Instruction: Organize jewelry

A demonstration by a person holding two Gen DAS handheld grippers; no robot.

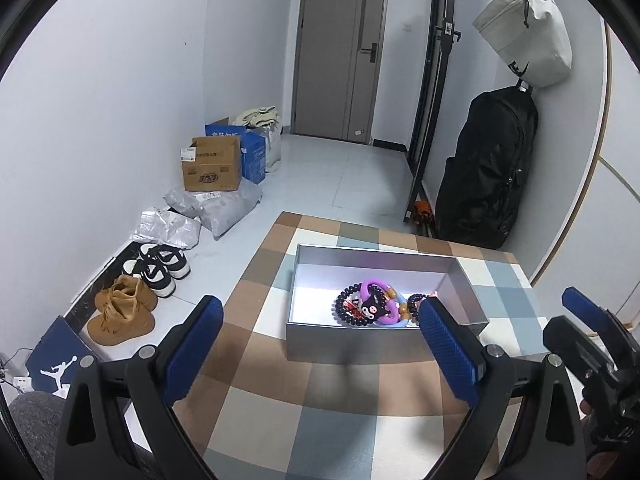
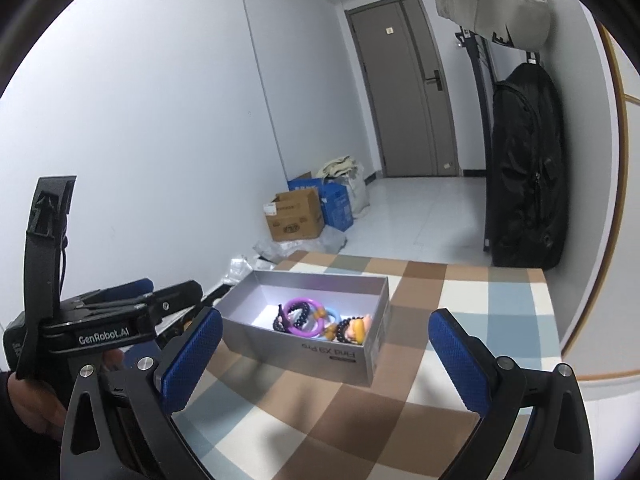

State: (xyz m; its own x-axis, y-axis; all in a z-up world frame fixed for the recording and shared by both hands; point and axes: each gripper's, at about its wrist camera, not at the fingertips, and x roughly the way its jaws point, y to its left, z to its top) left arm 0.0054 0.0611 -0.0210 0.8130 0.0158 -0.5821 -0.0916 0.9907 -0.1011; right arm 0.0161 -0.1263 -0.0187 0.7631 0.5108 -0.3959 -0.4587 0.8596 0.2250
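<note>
Jewelry [image 1: 374, 306] lies heaped inside an open grey box [image 1: 312, 340] on the checked table [image 1: 280, 420]: black bead bracelets, a purple ring, a blue ring and a small cartoon charm, all touching one another at the box's near end. In the right wrist view the same heap [image 2: 316, 322] sits toward the box's [image 2: 312, 356] right near corner, with a yellow-haired figure among the beads.

Left gripper [image 1: 320, 344]: jaws spread wide, nothing between them, held just short of the box. Right gripper [image 2: 324, 356]: jaws likewise wide and holding nothing, the box ahead between the fingertips and apart from them.

Beyond the table, on the floor by the left wall: shoes [image 1: 132, 304], grey parcels, a cardboard box [image 1: 212, 164]. A black backpack [image 1: 484, 172] hangs on the right wall under a pale bag. A grey door [image 1: 340, 52] closes the far end.
</note>
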